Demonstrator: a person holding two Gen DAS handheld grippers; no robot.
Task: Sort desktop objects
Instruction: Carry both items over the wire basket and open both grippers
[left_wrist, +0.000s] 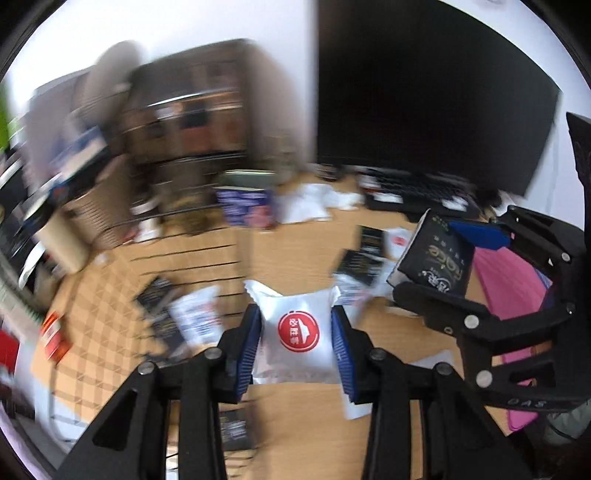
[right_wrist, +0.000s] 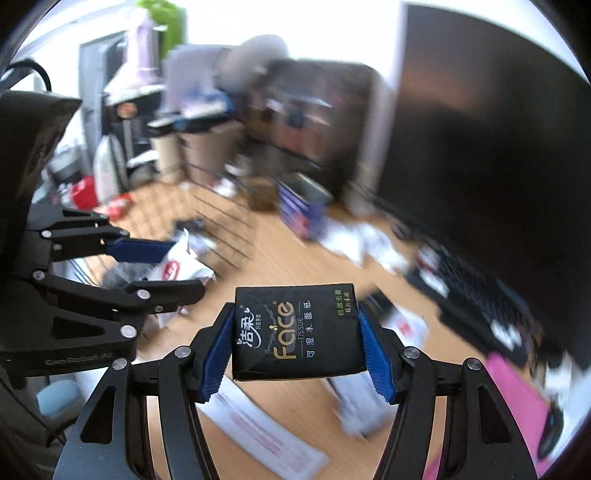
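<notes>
Above the cluttered desk (left_wrist: 288, 258), the right gripper (right_wrist: 299, 332) clamps a black tissue pack (right_wrist: 295, 330); the left gripper (left_wrist: 297, 332) pinches a white sachet (left_wrist: 295, 325). Both hang airborne; the slick sachet may slip.

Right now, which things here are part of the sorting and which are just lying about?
In hand:
- left gripper: white sachet
- right gripper: black tissue pack
- loose packets on the desk, probably

Lying about:
- monitor
- keyboard
- pink pad
</notes>
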